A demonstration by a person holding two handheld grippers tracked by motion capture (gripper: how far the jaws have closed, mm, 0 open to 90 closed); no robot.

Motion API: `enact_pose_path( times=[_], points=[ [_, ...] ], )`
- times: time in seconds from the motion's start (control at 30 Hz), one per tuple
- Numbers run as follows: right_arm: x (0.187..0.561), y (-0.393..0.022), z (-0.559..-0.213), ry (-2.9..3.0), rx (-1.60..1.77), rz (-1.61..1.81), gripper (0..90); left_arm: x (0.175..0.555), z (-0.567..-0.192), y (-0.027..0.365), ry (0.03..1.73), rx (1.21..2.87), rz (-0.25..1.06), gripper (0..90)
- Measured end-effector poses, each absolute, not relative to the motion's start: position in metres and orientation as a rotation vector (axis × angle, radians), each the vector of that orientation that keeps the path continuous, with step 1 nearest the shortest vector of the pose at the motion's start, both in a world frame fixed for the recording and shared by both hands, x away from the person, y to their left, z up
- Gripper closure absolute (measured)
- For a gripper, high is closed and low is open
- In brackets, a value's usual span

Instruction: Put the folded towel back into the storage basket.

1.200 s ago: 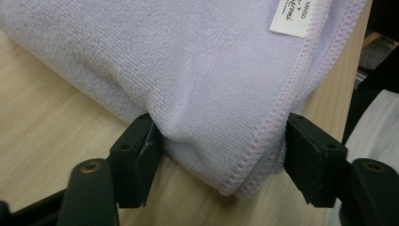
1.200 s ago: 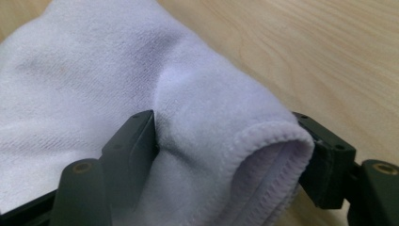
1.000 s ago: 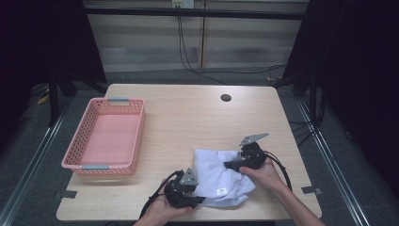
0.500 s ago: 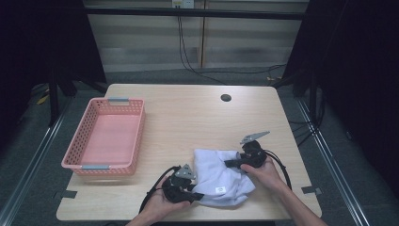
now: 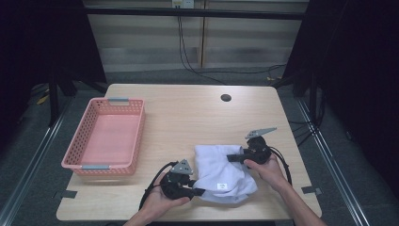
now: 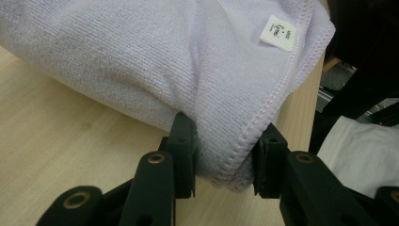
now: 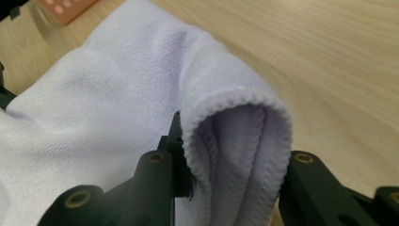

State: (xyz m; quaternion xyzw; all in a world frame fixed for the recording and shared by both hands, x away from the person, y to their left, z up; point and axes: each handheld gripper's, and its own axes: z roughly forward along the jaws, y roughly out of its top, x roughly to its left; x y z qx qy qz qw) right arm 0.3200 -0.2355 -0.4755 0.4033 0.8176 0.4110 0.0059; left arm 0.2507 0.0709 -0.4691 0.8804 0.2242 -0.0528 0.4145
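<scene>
A pale lilac towel (image 5: 219,172) lies crumpled on the wooden table (image 5: 188,117) near its front edge, with a white label (image 5: 221,186) facing up. My left gripper (image 5: 195,192) lies level at the towel's near left corner. Its jaws have just been closing and now pinch a bunched, stitched hem (image 6: 235,160) of the towel (image 6: 141,61). My right gripper (image 5: 233,157) meets the towel's right edge. Its jaws have also just been closing and squeeze a folded hem (image 7: 235,141) of the towel (image 7: 94,94) between them.
An empty pink plastic basket (image 5: 136,136) stands on the left half of the table. A dark round hole (image 5: 226,98) sits near the table's far edge. The table's front edge (image 6: 315,94) runs just past the towel's labelled corner (image 6: 281,32).
Both hands have stayed almost in place. The towel's near left corner and right edge have been drawn together a little where the grippers meet them.
</scene>
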Motion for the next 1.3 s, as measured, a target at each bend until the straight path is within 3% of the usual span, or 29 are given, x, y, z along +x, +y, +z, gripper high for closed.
enact_pose_path(
  times=[0.83, 1.3],
  points=[
    [0.344, -0.248, -0.426, 2.457, 1.263, 1.432, 66.8, 0.281, -0.413, 0.079, 0.558, 2.06, -0.089, 66.9],
    [0.366, -0.228, -0.404, 2.464, 1.196, 1.456, 66.9, 0.289, -0.406, 0.102, 0.626, 2.016, -0.033, 67.1]
  ],
)
